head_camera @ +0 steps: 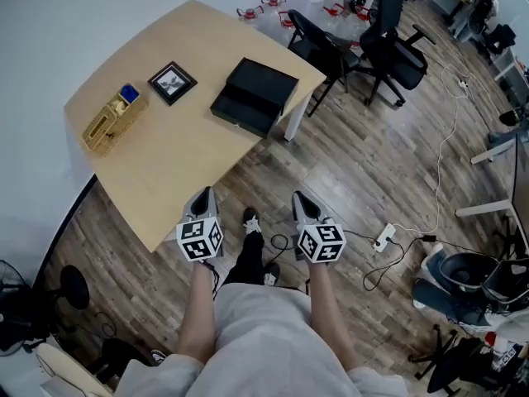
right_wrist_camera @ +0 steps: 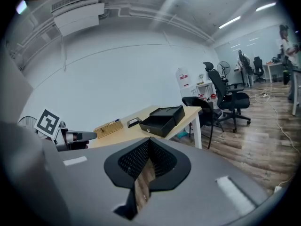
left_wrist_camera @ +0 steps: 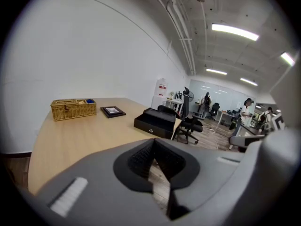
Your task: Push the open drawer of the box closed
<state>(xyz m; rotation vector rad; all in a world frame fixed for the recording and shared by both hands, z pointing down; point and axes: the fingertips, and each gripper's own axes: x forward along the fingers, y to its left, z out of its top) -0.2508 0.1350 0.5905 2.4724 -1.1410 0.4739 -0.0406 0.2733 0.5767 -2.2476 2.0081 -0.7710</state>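
A black box stands near the far right edge of the light wooden table, and its drawer is pulled out toward me. The left gripper view shows the drawer front with a small knob. Both grippers hang in front of my body, off the table's near edge and well short of the box. My left gripper is shut with nothing in it, tip over the table's near corner. My right gripper is over the floor, its jaws together and nothing in them. From the right gripper view the box sits far ahead.
A wicker basket and a black picture frame sit on the table's left part. Black office chairs stand beyond the table's right end. A power strip and cables lie on the wood floor at right.
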